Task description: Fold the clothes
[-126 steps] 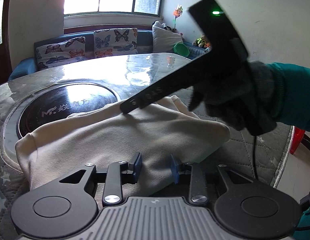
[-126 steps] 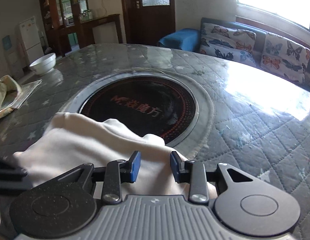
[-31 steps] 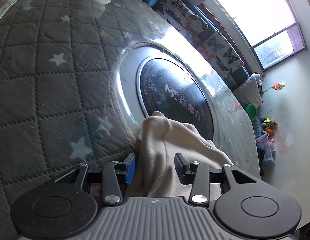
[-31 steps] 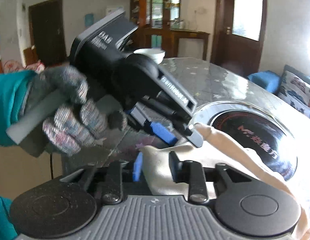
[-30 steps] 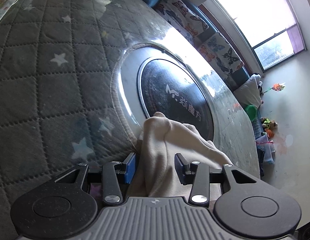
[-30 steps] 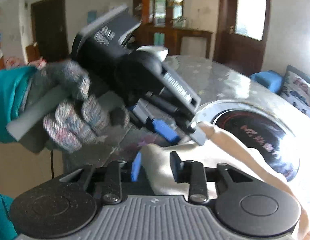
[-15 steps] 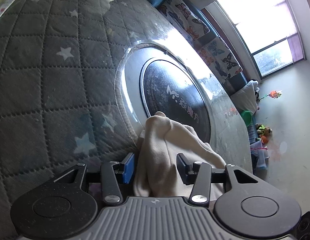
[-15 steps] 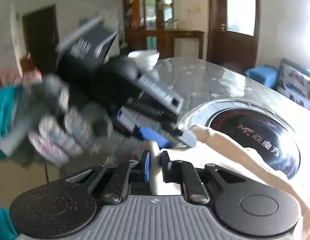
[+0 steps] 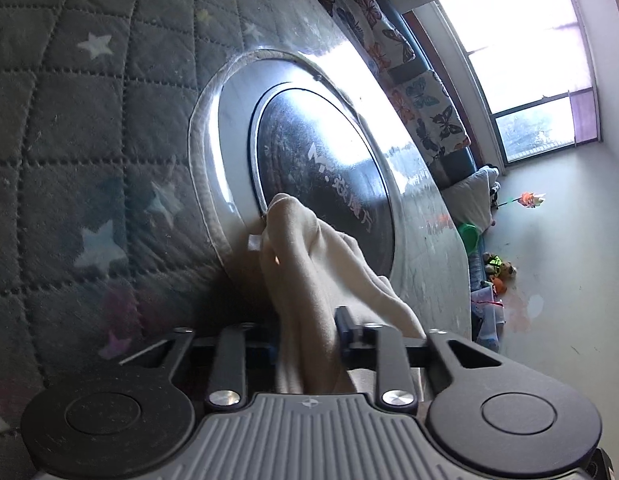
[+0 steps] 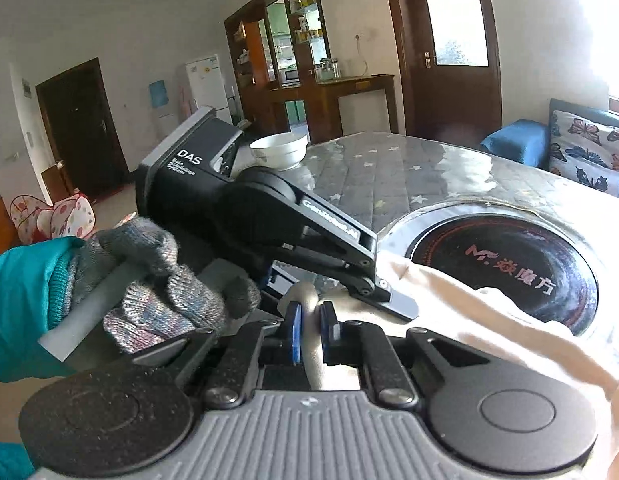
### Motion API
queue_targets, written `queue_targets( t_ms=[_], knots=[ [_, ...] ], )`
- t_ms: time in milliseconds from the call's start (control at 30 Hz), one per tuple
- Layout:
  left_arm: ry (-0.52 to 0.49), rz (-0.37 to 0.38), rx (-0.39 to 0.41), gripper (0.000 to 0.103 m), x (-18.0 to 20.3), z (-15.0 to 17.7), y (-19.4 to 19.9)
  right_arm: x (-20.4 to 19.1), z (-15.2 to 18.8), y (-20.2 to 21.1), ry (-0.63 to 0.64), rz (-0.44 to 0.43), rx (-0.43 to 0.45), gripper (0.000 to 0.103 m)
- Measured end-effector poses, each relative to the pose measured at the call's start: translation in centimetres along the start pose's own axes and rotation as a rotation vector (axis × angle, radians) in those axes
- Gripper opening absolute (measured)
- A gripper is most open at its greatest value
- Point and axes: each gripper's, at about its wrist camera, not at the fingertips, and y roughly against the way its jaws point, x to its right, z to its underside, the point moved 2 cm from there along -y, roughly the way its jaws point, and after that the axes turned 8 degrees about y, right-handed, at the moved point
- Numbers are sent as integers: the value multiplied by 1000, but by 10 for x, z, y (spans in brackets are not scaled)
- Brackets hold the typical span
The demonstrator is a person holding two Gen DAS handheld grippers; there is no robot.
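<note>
Garment (image 9: pixel 309 280) cream/off-white, plain, no print. Table cover (image 9: pixel 69 120) grey quilted w/ diamond stitching and pale stars, one pinkish. Round hotplate (image 10: pixel 509 272) black w/ reddish lettering, silver ring around it. Right gripper (image 10: pixel 309 328) black body, blue pads. Glove on left hand (image 10: pixel 161 280) grey knit, speckled blue/pink; sleeve (image 10: pixel 25 300) teal. Bowl (image 10: pixel 279 150) white. Cushions (image 9: pixel 425 116) white w/ butterfly print, blue, orange and black.

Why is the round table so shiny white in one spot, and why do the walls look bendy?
Left wrist view: window light bounces off the glossy table, washing it white; the cream cloth looks slightly smeared. Right wrist view: sunlight blows out the top right corner, and the fisheye lens curves the door.
</note>
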Motion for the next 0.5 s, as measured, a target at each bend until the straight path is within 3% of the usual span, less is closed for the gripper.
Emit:
queue_targets(
  t_ms=[67,267,500],
  knots=[
    [-15,-8,5,21,-1,1,0,1,1,0,-9,2,-5,18],
    [-40,-19,15,21,-3,3,-1,20,9,25,-53,73,6,19],
    [-88,-38,33,21,1,7,-2,82,48,75,-189,336,-40,21]
  ],
)
